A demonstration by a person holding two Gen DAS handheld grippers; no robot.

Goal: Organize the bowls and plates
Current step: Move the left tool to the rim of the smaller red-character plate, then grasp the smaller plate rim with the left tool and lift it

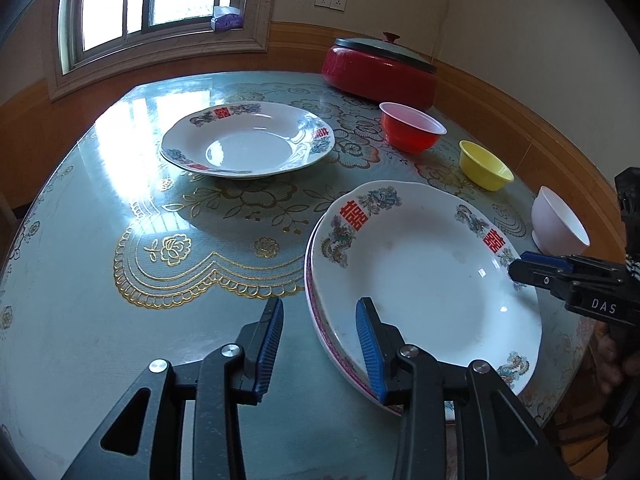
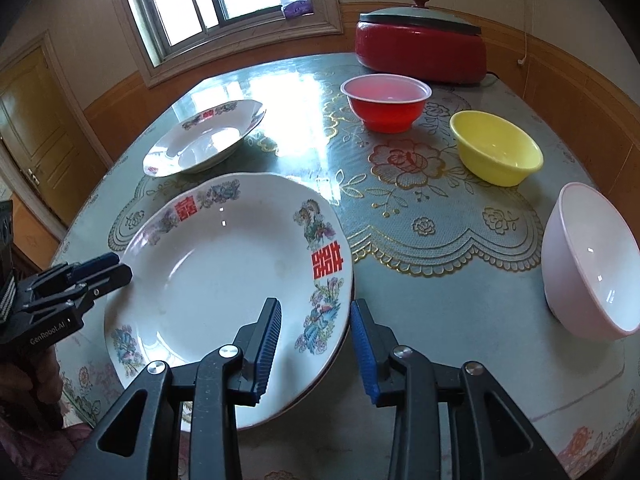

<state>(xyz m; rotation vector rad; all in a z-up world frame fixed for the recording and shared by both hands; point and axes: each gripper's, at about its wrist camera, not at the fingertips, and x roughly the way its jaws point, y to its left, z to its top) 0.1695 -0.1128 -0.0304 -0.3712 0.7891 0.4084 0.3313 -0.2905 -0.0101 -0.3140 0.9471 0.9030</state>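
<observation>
A white plate [image 1: 424,272] [image 2: 224,276] with red characters and flower prints lies on top of a pink-rimmed plate [image 1: 316,320] near the table's front. My left gripper [image 1: 320,306] [image 2: 116,266] straddles the stack's left rim, one finger over the table and one over the plate, pads clear of it. My right gripper [image 2: 316,305] [image 1: 518,264] straddles the right rim the same way, with a gap on both sides. A second patterned plate [image 1: 248,144] [image 2: 204,140] sits farther back on the left.
A red bowl [image 2: 386,102], a yellow bowl [image 2: 496,148] and a white bowl [image 2: 592,260] stand in a row on the right. A red lidded cooker [image 2: 420,48] sits at the back. The round table [image 1: 120,320] has a glossy flowered cover.
</observation>
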